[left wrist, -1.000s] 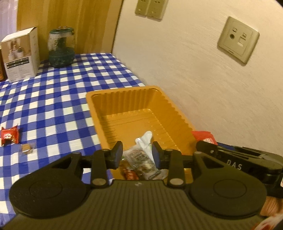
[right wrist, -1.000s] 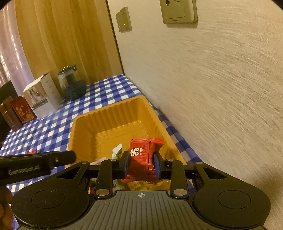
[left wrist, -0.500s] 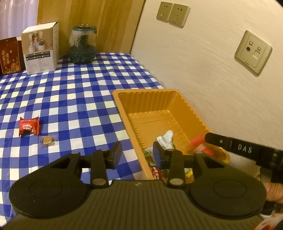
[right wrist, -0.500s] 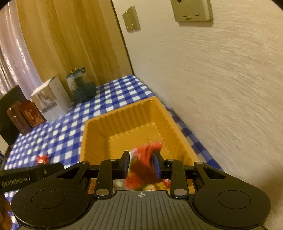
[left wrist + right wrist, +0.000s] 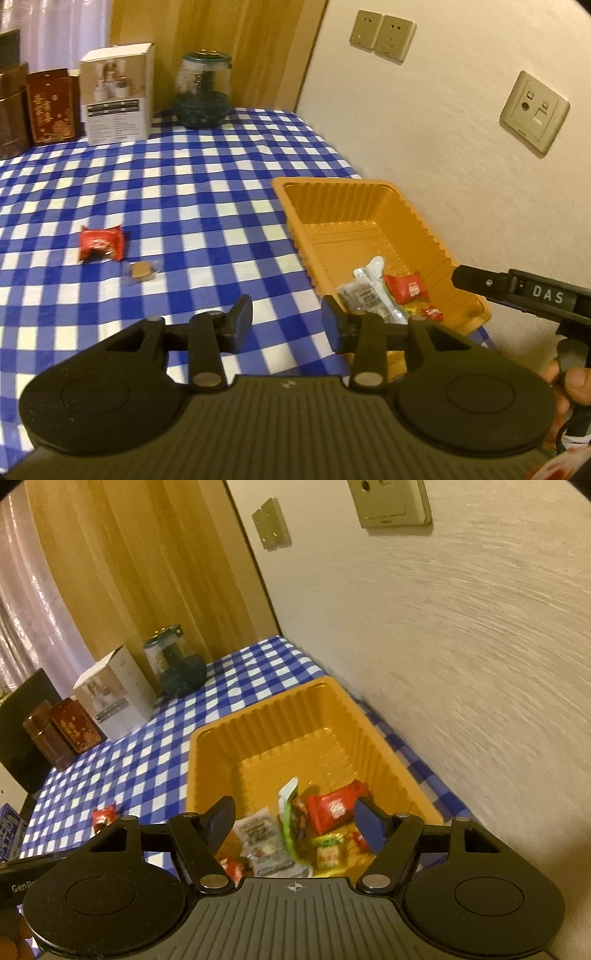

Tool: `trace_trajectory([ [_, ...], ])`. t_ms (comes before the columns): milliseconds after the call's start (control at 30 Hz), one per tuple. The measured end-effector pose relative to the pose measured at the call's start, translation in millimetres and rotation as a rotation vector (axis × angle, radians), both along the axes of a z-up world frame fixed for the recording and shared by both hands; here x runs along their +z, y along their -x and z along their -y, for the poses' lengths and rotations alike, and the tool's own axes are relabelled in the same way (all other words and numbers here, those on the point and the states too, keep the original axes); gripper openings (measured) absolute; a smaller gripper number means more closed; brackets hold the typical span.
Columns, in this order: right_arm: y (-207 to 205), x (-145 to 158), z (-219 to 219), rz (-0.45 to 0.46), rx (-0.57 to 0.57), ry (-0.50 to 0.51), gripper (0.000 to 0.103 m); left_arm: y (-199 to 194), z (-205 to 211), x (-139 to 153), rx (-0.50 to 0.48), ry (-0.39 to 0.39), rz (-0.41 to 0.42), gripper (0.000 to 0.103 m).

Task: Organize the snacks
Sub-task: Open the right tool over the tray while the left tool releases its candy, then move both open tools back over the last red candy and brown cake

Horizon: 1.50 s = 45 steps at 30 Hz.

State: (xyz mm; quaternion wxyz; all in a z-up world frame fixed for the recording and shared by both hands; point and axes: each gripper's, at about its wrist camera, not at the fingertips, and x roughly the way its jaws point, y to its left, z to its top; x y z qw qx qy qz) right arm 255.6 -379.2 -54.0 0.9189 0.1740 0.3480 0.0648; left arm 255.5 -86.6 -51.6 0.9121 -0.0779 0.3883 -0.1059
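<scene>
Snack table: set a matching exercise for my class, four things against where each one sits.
Things:
1. red packet
2. small brown sweet
3. glass jar
4. white box

Places:
A. at the far edge of the table, between the dark red box and the jar
B. inside the orange tray
C. on the checked cloth, next to a red wrapped sweet
D. at the far edge of the table, by the wooden panel

Pairs: 1-B, 2-C, 3-D, 4-A
</scene>
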Motion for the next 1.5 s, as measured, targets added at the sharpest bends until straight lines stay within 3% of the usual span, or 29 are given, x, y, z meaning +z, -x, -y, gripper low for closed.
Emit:
trace_trajectory([
  [133,15,9,-15,0.009,0.015,0.0,0.071,17,-15,7,0.023,0.001,0.012,0.044],
  [800,51,32,-117,0.043,0.173,0.016,0.071,72,-128,35,0.198,-0.048,0.05,0.053],
  [1167,39,25,-173,0.058,0.255,0.046,0.071,60,-173,34,0.233,-0.078,0.059,0.057],
  [1500,2,-6,-224,0.048,0.303,0.08,0.071,22,-207,6,0.236,-0.108,0.039,0.058],
])
